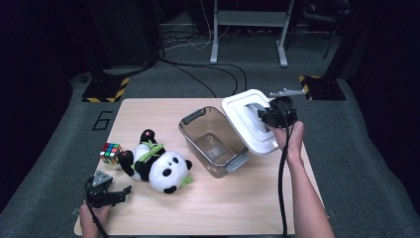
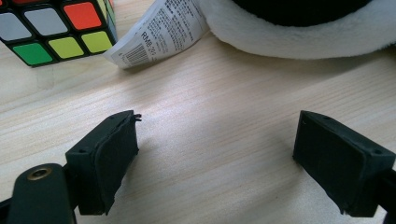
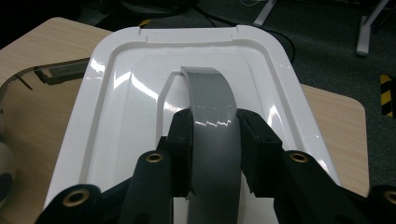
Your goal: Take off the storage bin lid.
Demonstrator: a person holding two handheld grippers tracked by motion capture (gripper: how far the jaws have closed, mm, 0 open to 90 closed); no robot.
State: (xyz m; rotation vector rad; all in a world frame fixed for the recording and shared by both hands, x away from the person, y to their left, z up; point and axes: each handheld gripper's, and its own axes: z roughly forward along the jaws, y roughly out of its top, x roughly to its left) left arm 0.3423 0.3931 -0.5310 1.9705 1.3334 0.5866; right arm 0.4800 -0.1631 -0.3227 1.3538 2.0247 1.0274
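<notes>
Wooden table (image 1: pixel 237 208) stands on grey carpet (image 1: pixel 356 148), cables (image 1: pixel 198 74) behind.

Light falls from above onto the bench (image 1: pixel 237 208), leaving the surrounding floor and room dim to black. The white lid (image 3: pixel 116 107) throws bright glare streaks, and its grey handle (image 3: pixel 212 121) glints. The high view is soft and grainy. Soft shadows lie beneath the panda (image 2: pixel 299 32); the cube (image 2: pixel 51 32) is slightly blurred.
</notes>
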